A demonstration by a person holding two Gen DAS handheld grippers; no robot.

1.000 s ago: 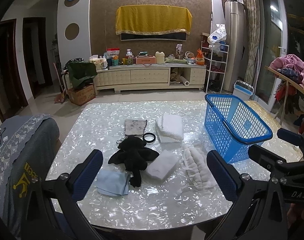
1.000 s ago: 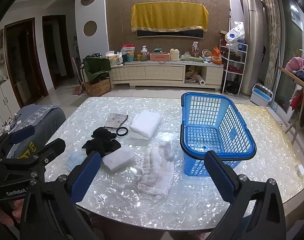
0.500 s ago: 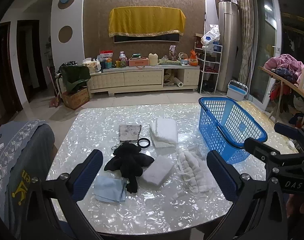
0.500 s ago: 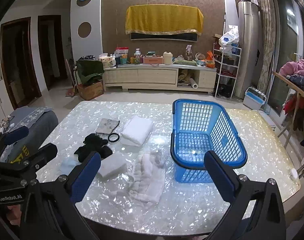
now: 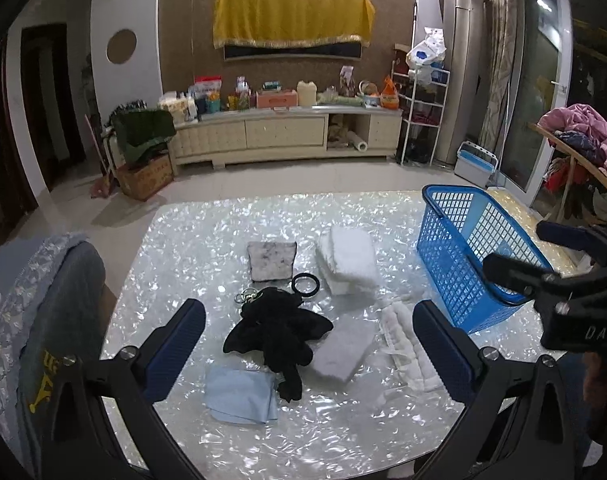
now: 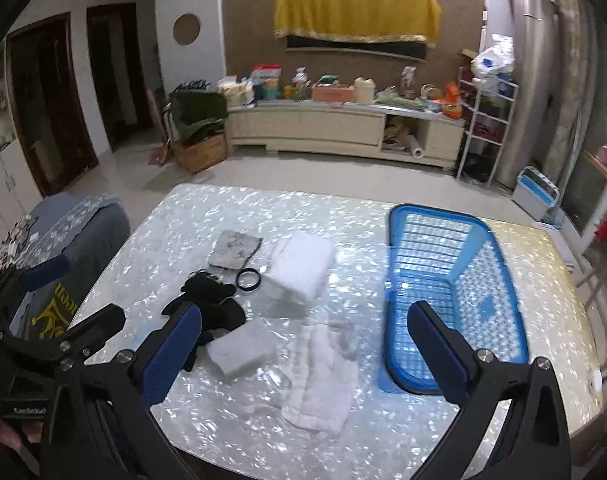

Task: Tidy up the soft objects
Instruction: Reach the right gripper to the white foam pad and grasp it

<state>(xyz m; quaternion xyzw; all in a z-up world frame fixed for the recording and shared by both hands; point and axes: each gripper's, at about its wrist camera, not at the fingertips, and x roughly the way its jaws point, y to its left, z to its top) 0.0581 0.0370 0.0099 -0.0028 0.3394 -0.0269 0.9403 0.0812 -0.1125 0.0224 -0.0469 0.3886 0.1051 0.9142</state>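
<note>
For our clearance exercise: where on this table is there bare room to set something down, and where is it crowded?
Bare: the table's far strip beyond the grey pouch and folded white towel, the near edge below the light blue cloth, and the blue basket's right side. Crowded: the middle, around the black plush toy.

right gripper point(image 6: 303, 344) tilted down, nearer table point(image 6: 231, 420)

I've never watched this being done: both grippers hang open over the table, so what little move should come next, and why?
Probably lower the right gripper onto the crumpled white cloth beside the blue basket. Both grippers are open and hold nothing, the basket looks empty, and that cloth lies nearest to it, between the right gripper's fingers.
</note>
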